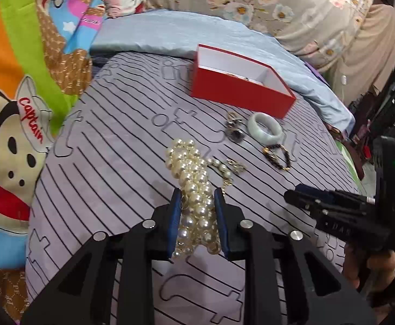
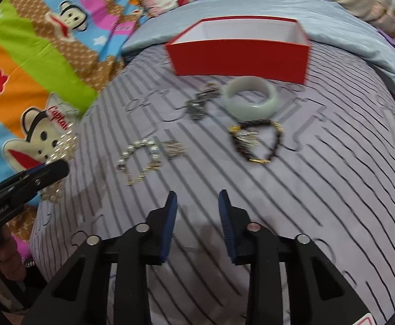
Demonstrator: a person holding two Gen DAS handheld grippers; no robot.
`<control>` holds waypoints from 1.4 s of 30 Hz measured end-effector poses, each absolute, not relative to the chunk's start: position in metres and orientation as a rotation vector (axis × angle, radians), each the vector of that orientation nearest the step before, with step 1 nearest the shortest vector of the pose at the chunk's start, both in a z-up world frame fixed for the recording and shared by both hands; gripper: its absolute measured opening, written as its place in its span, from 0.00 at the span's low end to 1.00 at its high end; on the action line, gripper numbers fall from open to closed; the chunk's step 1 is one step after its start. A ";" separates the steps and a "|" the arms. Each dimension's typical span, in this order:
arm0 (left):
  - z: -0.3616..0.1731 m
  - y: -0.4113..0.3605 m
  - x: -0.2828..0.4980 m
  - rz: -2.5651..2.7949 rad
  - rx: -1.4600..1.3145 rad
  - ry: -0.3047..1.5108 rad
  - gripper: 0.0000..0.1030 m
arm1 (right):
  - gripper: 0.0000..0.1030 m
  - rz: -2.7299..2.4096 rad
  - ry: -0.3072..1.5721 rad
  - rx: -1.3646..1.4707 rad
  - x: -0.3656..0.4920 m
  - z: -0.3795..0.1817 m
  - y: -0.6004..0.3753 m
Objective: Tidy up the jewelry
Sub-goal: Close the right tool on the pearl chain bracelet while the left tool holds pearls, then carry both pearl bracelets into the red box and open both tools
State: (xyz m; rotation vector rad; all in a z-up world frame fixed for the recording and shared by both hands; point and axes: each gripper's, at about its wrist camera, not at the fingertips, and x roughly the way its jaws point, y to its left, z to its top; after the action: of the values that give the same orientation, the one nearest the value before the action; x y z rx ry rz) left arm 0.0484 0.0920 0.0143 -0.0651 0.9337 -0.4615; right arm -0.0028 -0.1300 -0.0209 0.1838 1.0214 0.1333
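The left hand-held gripper point(image 1: 197, 197) is clenched on a bunch of pearl necklace point(image 1: 194, 189), lifted just above the striped bed cover point(image 1: 102, 162). The right hand-held gripper point(image 2: 197, 203) hangs released, holding nothing; ahead of it lie a small bracelet point(image 2: 140, 159), a dark beaded bracelet point(image 2: 257, 140), a pale bangle point(image 2: 248, 97) and, farthest, the red box point(image 2: 240, 59).

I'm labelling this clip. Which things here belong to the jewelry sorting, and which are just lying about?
Job: pearl necklace in left gripper; red box; jade bangle; dark beaded bracelet; pearl bracelet; metal pendant; right gripper, open.

Lying about: cartoon quilt; blue pillow.
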 end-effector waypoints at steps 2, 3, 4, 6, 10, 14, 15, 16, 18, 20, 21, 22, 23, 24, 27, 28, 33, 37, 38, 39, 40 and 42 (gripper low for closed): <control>0.014 0.097 0.052 -0.442 -0.062 0.922 0.23 | 0.20 0.173 1.017 0.149 0.004 -0.021 -0.111; 0.014 0.099 0.054 -0.437 -0.063 0.919 0.23 | 0.16 0.193 1.015 0.134 0.009 -0.022 -0.101; 0.014 0.101 0.055 -0.434 -0.064 0.919 0.23 | 0.15 0.208 1.015 0.124 0.014 -0.023 -0.093; 0.013 0.102 0.057 -0.429 -0.063 0.917 0.23 | 0.14 0.223 1.014 0.117 0.023 -0.026 -0.083; 0.008 0.105 0.060 -0.432 -0.074 0.926 0.23 | 0.12 0.236 1.024 0.108 0.040 -0.032 -0.070; 0.002 0.108 0.064 -0.431 -0.090 0.942 0.23 | 0.11 0.232 1.034 0.105 0.050 -0.039 -0.069; 0.001 0.109 0.066 -0.432 -0.095 0.946 0.23 | 0.11 0.229 1.039 0.105 0.052 -0.040 -0.069; 0.000 0.110 0.066 -0.430 -0.096 0.946 0.23 | 0.11 0.226 1.041 0.105 0.054 -0.042 -0.069; -0.001 0.109 0.067 -0.426 -0.087 0.947 0.23 | 0.11 0.217 1.042 0.105 0.057 -0.044 -0.070; -0.002 0.109 0.067 -0.429 -0.089 0.947 0.23 | 0.11 0.213 1.041 0.108 0.059 -0.045 -0.071; -0.002 0.109 0.067 -0.430 -0.094 0.949 0.23 | 0.11 0.210 1.043 0.108 0.061 -0.047 -0.071; -0.002 0.109 0.068 -0.430 -0.096 0.950 0.23 | 0.11 0.208 1.049 0.110 0.062 -0.048 -0.072; -0.003 0.109 0.067 -0.430 -0.097 0.950 0.23 | 0.11 0.208 1.052 0.111 0.063 -0.050 -0.072; -0.003 0.109 0.068 -0.430 -0.096 0.951 0.23 | 0.12 0.206 1.049 0.114 0.063 -0.050 -0.073; -0.003 0.109 0.069 -0.432 -0.099 0.952 0.23 | 0.14 0.205 1.045 0.108 0.065 -0.052 -0.073; -0.004 0.108 0.069 -0.431 -0.097 0.952 0.23 | 0.14 0.206 1.043 0.106 0.066 -0.053 -0.072; -0.005 0.105 0.071 -0.433 -0.102 0.953 0.23 | 0.09 0.210 1.037 0.093 0.070 -0.053 -0.068; -0.003 0.104 0.070 -0.441 -0.108 0.952 0.23 | 0.08 0.221 1.030 0.119 0.063 -0.047 -0.074; -0.002 0.103 0.070 -0.444 -0.111 0.951 0.23 | 0.08 0.222 1.025 0.126 0.061 -0.044 -0.076; 0.000 0.102 0.070 -0.449 -0.112 0.948 0.23 | 0.08 0.227 1.019 0.138 0.057 -0.039 -0.079; 0.001 0.101 0.070 -0.452 -0.111 0.945 0.23 | 0.08 0.228 1.012 0.144 0.054 -0.034 -0.081; 0.004 0.097 0.068 -0.459 -0.099 0.937 0.23 | 0.08 0.229 0.991 0.150 0.044 -0.022 -0.087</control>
State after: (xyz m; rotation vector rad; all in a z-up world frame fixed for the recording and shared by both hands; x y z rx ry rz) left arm 0.0684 0.0971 0.0036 -0.0988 0.9368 -0.4586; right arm 0.0442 -0.0870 -0.0216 0.1501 0.9915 0.2287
